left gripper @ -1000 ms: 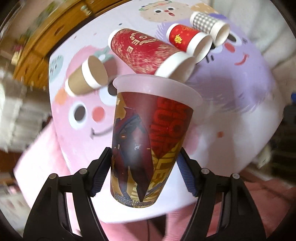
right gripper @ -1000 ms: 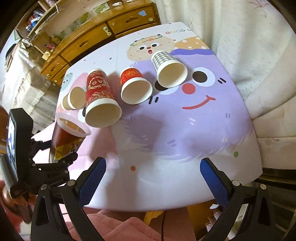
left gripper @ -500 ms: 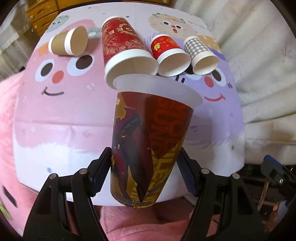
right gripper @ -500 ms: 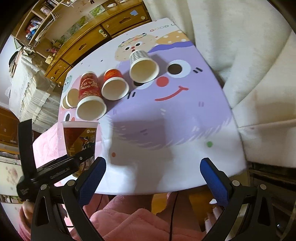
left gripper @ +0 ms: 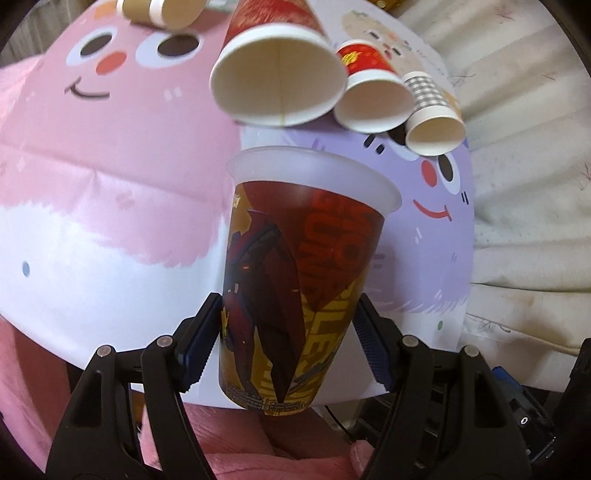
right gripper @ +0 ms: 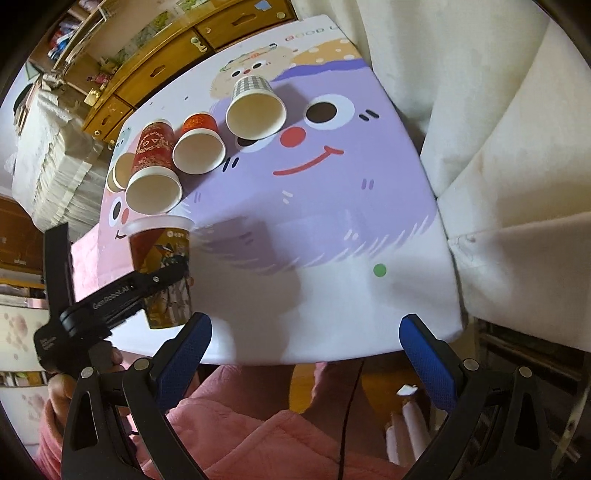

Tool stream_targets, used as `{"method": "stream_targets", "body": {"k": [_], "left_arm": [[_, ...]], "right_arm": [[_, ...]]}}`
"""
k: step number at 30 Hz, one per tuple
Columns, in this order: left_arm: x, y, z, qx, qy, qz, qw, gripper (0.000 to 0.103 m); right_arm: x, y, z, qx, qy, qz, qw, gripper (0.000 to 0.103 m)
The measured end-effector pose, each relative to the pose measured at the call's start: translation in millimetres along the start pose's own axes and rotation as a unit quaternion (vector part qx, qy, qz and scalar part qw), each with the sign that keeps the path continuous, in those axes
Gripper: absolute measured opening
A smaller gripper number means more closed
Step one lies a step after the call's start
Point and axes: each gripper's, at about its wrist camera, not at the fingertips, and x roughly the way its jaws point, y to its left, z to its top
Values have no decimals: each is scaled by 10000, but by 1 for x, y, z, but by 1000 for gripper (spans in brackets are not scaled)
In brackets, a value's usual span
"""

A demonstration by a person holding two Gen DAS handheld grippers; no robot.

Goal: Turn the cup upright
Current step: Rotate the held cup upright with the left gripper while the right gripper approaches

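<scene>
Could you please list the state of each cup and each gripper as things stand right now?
Printed cup: upright, mouth up, held off the table.
Tall red cup: on its side.
Short red cup: on its side.
Checked cup: on its side.
Brown cup: on its side.
Left gripper: shut on the printed cup.
Right gripper: open, empty.

Soft daylight, slight motion blur, fisheye-warped edges

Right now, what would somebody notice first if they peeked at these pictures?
First, the tall picture cup held upright, mouth up, in the left gripper near the table's front edge. Behind it, four paper cups lie tipped over in a row, the big red cup nearest. The right gripper hangs open and holds nothing.
</scene>
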Motion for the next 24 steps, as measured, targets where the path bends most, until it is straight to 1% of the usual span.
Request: {"method": "stream_targets", "body": {"k": [2,4,6,8,9,12,16,17,20,22,24], "left_arm": [[8,-1,2,50,130,-33,9999,68],[20,1,5,102,487,-61,9987,69],[26,3,7,11,685,-109,9976,70],[27,4,8,55,770,-33,9970,78],[25,3,9,174,795,47,9967,82],[19,-3,9,555,823,147,9950,83],[7,-4,4,871,962,164,9914,83],[2,-4,3,932,974,200,9907,83],[-24,0,-3,1112,801,240,9903,84],[-39,6,-6,1211,720,290,9896,84],[-55,10,-8,1323,569,465,9885,84]], "right_arm": [[2,-1,2,80,8,118,9999,103],[4,1,5,111,-8,166,9998,103],[3,5,8,94,-71,248,9996,103],[2,10,12,54,-99,290,9995,103],[2,13,14,29,-97,317,9994,103],[3,24,20,-53,-62,451,9990,103],[7,40,27,-160,9,717,9973,103],[8,45,29,-169,48,799,9967,103],[12,63,36,-261,221,1124,9931,103],[16,78,41,-326,280,1264,9910,103],[21,92,46,-357,376,1364,9893,103]]}}
